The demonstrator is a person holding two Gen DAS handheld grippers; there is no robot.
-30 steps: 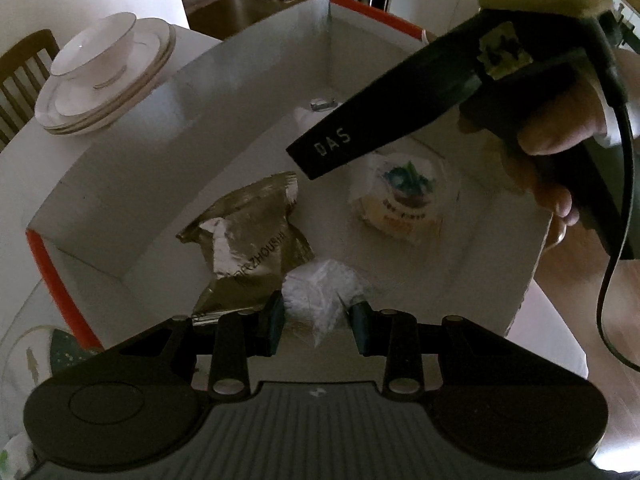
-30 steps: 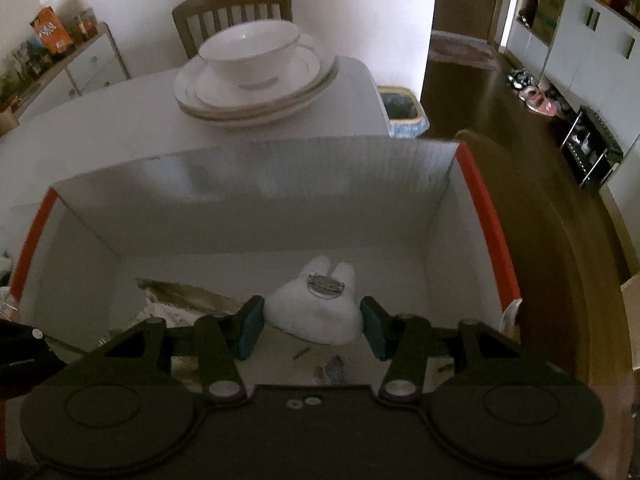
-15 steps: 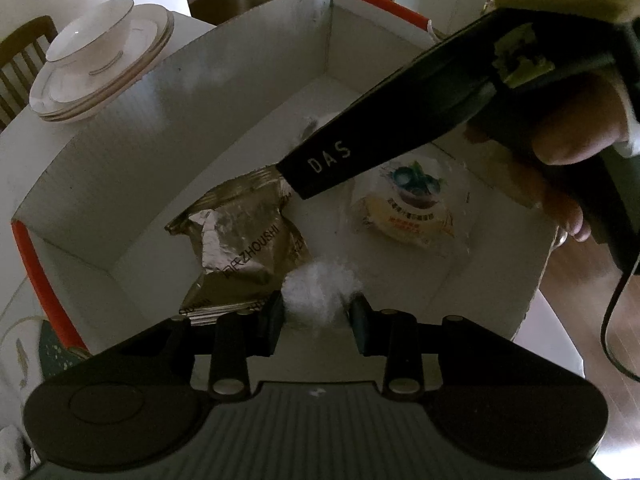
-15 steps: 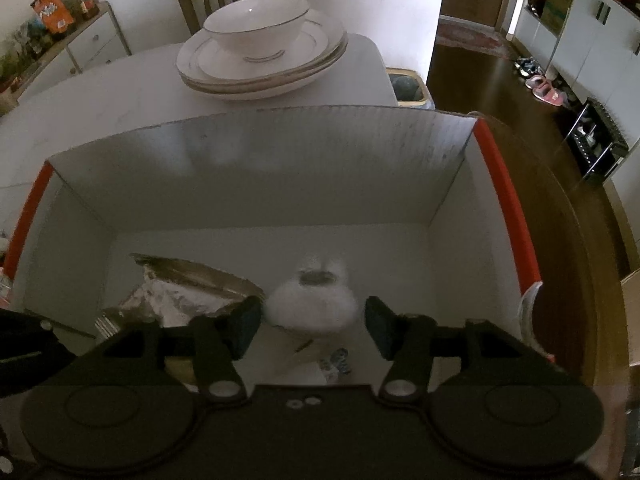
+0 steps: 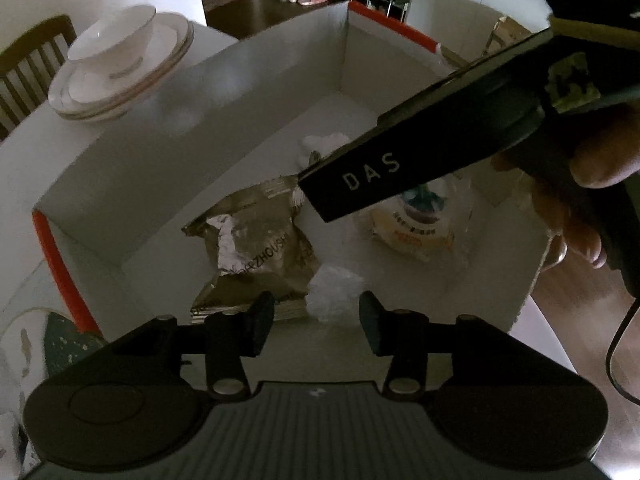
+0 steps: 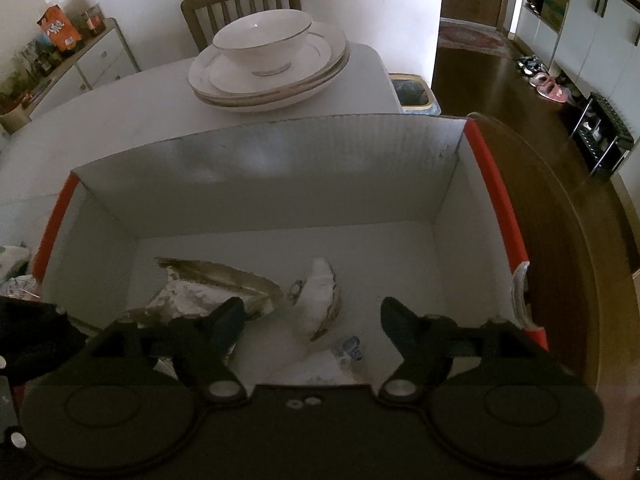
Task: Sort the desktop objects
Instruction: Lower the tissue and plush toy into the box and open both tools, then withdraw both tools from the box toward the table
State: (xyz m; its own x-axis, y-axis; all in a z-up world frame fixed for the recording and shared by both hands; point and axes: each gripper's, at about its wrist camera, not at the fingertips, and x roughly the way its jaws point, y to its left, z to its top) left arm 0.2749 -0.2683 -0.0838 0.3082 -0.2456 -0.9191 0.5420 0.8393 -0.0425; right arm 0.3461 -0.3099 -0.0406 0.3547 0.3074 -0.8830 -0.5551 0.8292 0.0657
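An open white cardboard box (image 5: 132,168) with red edges holds the sorted things. My left gripper (image 5: 316,320) hovers over its near side, jaws opening. A white crinkly ball (image 5: 332,292) lies loose on the box floor between the fingers, free of both pads. Beside it are a gold snack packet (image 5: 256,248) and a round pastry packet (image 5: 416,228). My right gripper (image 6: 310,318) is over the box too, jaws opening wide. A white rabbit-shaped piece (image 6: 320,300) lies on its side below them, untouched. The gold snack packet (image 6: 208,288) shows to its left.
Stacked white plates with a bowl (image 6: 268,64) stand on the table behind the box (image 6: 260,184), with a wooden chair (image 6: 240,0) beyond. A bin (image 6: 412,92) sits on the floor past the table edge. The right gripper's black body (image 5: 360,180) crosses over the box.
Both grippers' jaws have spread apart. The white ball has left the left pads and rests on the box floor. The rabbit piece has dropped from the right pads and tipped onto its side.
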